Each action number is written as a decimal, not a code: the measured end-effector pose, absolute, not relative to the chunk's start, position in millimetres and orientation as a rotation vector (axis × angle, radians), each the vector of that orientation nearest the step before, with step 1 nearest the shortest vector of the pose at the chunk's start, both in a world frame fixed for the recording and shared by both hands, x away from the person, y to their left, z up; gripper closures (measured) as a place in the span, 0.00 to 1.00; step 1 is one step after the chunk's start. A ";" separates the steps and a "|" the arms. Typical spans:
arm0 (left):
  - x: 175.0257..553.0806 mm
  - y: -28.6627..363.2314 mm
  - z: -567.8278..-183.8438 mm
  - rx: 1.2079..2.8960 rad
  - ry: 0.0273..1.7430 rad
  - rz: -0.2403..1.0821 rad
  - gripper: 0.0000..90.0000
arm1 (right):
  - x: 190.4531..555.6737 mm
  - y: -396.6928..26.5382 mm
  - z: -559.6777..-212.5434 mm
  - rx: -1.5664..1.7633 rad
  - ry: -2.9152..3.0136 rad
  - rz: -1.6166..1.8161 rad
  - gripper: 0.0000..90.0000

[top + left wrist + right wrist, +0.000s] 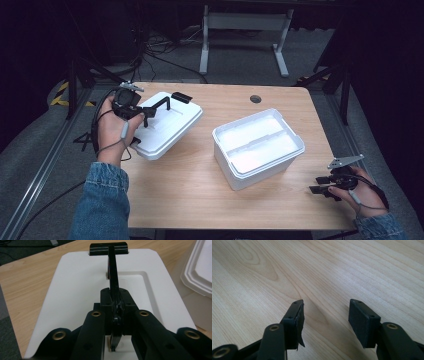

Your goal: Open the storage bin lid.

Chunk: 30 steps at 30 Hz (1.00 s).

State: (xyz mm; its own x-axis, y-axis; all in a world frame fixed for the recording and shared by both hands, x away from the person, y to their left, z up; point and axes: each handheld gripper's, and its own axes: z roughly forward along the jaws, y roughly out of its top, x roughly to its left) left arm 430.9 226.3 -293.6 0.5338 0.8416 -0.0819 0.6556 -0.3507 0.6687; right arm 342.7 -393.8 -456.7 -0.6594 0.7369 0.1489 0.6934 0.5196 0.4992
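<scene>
The left hand-held gripper (116, 315) is clamped on the handle (112, 272) of a white lid (167, 122), which could tip or slip as it moves, while the right hand-held gripper (325, 315) rests apart above the bench (287, 270).

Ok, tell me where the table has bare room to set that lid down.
Bare wood lies along the near edge between the lid and the right gripper, and behind the white box near the round table hole. It is crowded between lid and box.

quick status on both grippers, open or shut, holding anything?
Left gripper: shut on the black handle of the white lid.
Right gripper: open, holding nothing, above the table.
</scene>
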 end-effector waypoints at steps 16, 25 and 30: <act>437.9 225.0 -341.6 2.110 1.237 0.316 0.94 | 342.6 -393.0 -457.0 1.253 2.666 0.827 0.51; 435.3 222.9 -372.2 2.080 1.251 0.256 0.94 | 342.8 -392.5 -457.2 1.241 2.669 0.822 0.51; 433.4 221.2 -382.7 2.093 1.238 0.246 0.94 | 342.6 -392.1 -457.1 1.240 2.672 0.822 0.51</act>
